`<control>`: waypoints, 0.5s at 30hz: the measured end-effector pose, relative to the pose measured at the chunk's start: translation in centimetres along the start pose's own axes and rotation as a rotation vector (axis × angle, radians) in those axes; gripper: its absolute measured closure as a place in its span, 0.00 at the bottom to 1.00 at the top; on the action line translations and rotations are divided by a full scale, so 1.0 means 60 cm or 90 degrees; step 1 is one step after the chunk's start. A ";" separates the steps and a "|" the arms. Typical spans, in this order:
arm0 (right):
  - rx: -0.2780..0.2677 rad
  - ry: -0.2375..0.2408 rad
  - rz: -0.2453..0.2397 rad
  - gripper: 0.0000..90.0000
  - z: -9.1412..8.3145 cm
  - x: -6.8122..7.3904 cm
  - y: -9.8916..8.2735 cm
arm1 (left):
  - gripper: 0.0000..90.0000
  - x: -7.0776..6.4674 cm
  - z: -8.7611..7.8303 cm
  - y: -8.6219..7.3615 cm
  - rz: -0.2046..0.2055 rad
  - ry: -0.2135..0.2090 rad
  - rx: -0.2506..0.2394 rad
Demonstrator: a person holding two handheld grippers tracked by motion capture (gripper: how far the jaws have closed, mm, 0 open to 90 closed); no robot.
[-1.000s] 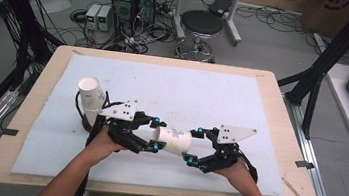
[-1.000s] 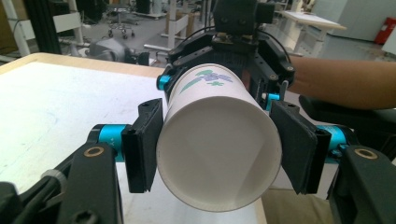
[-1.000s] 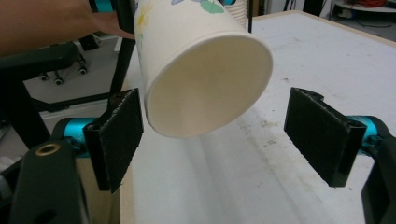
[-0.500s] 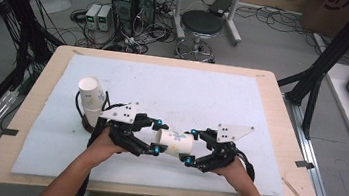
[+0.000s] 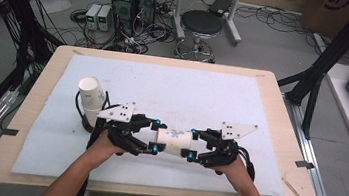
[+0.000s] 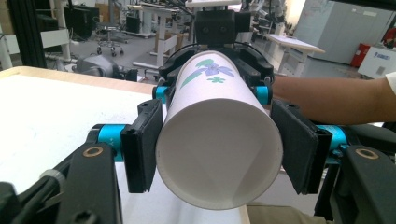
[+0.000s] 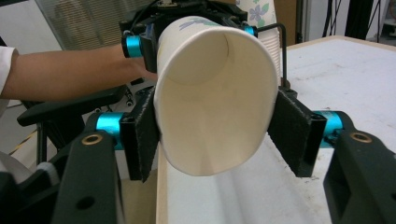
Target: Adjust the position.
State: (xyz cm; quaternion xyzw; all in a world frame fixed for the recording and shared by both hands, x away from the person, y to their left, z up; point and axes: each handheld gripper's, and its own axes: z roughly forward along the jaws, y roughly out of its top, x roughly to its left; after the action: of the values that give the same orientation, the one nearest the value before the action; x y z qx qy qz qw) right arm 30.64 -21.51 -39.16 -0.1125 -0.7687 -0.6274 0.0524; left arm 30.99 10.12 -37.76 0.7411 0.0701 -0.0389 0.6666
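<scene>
Now the flowered paper cup point(image 5: 173, 140) lies on its side above the near middle of the white mat point(image 5: 213, 97), gripped at both ends: my left gripper point(image 5: 154, 136) clamps one end, and my right gripper point(image 5: 191, 143), wide open a second ago, has just closed and squashed the rim oval. With both holds set, I judge the nested cups ready to pull apart; the cup stack point(image 5: 90, 99) stands far left.

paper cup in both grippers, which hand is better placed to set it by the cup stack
Left, probably: left gripper, shut on the paper cup, sits beside the cup stack; right gripper, jaws just closed onto it, is farther off.
</scene>
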 end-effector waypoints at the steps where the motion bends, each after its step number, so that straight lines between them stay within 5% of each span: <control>1: -0.001 0.001 -0.002 0.44 -0.001 -0.001 0.000 | 0.40 0.000 0.000 0.000 0.004 0.003 0.003; 4: 0.001 0.006 -0.004 0.46 -0.003 0.000 0.001 | 0.37 -0.003 0.003 0.000 0.009 -0.001 0.010; 9: 0.003 0.014 -0.001 0.46 -0.006 -0.001 0.004 | 0.16 -0.002 0.006 0.000 -0.027 0.008 0.035; 15: 0.038 0.004 -0.007 0.46 -0.013 -0.001 0.013 | 0.15 -0.002 0.000 0.004 -0.027 0.012 0.052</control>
State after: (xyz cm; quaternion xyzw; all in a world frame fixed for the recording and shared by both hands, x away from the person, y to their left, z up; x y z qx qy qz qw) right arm 30.84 -22.11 -38.24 -0.1049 -0.7878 -0.6045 0.0545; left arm 30.88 10.09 -37.51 0.7663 0.0906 -0.0487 0.6342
